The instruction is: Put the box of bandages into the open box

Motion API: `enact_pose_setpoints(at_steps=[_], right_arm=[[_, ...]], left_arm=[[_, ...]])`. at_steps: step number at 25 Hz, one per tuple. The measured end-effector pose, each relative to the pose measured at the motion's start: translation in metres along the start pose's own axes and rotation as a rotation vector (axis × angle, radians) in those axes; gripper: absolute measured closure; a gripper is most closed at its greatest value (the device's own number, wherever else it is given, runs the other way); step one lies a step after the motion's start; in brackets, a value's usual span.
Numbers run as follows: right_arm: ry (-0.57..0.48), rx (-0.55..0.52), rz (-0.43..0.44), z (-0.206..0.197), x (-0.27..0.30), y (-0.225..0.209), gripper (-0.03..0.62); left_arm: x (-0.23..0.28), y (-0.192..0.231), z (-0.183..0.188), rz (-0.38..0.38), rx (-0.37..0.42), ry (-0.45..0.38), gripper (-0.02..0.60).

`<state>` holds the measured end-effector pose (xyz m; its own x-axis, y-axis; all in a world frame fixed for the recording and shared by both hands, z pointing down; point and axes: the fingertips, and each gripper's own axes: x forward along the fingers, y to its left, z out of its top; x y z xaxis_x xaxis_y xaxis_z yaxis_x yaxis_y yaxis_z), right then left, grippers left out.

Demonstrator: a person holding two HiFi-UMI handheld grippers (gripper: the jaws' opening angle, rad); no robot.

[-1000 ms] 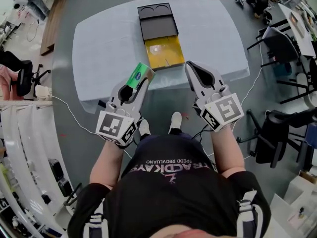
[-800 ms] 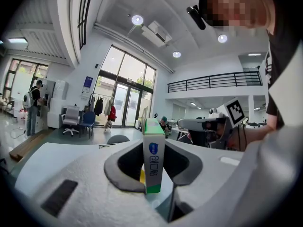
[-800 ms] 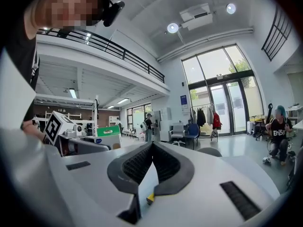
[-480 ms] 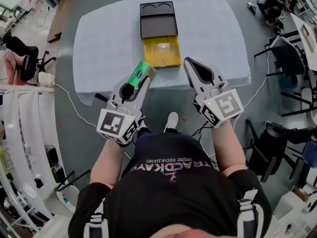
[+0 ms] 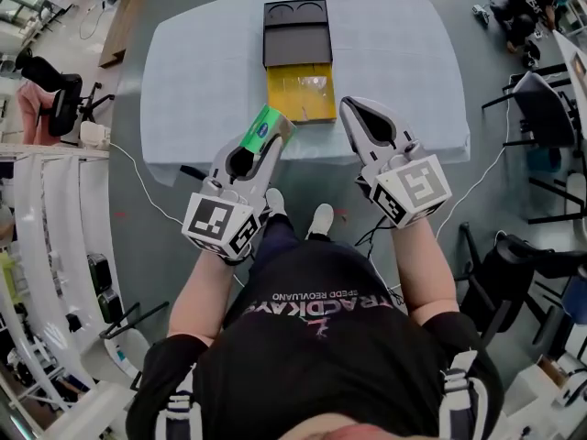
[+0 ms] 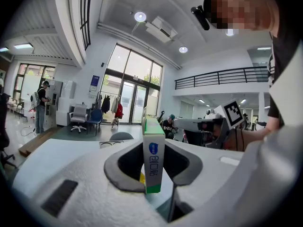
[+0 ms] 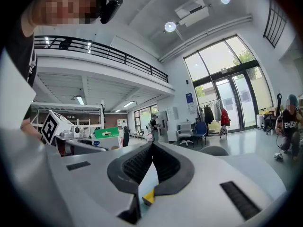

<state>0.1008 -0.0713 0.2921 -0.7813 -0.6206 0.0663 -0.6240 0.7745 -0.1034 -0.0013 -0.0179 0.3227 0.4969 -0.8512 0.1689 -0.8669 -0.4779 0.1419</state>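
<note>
2 hand-held grippers are positioned over the near edge of the table [image 5: 202, 71]. Left gripper [image 5: 267, 143]: fingers partly open and clamped on the box of bandages [image 5: 260, 133]. This green-and-white carton stands on its narrow edge between the pads, with its far end projecting past the fingertips. The carton is held above the table's near edge, just beside the near-left corner of the open box [image 5: 301, 94], and is not inside it. The open box has a yellow tray on the near side and a black section [image 5: 295, 33] behind it. Right gripper [image 5: 355, 111]: fingers closed together, nothing held, just right of the yellow tray.
</note>
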Motion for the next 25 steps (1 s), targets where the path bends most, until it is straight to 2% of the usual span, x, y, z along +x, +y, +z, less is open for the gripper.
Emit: enact_pose_setpoints(at_steps=[7, 16, 25], right_arm=[[0.018, 0.023, -0.025, -0.011, 0.018, -0.002, 0.585], [0.062, 0.045, -0.095, -0.03, 0.057, -0.032, 0.584], [0.124, 0.086, -0.146, -0.064, 0.093, -0.055, 0.584]], left_arm=[[0.011, 0.02, -0.009, -0.03, -0.024, 0.02, 0.482], [0.058, 0.056, -0.027, -0.111, -0.059, 0.077, 0.482], [0.104, 0.088, -0.071, -0.168, -0.101, 0.17, 0.482]])
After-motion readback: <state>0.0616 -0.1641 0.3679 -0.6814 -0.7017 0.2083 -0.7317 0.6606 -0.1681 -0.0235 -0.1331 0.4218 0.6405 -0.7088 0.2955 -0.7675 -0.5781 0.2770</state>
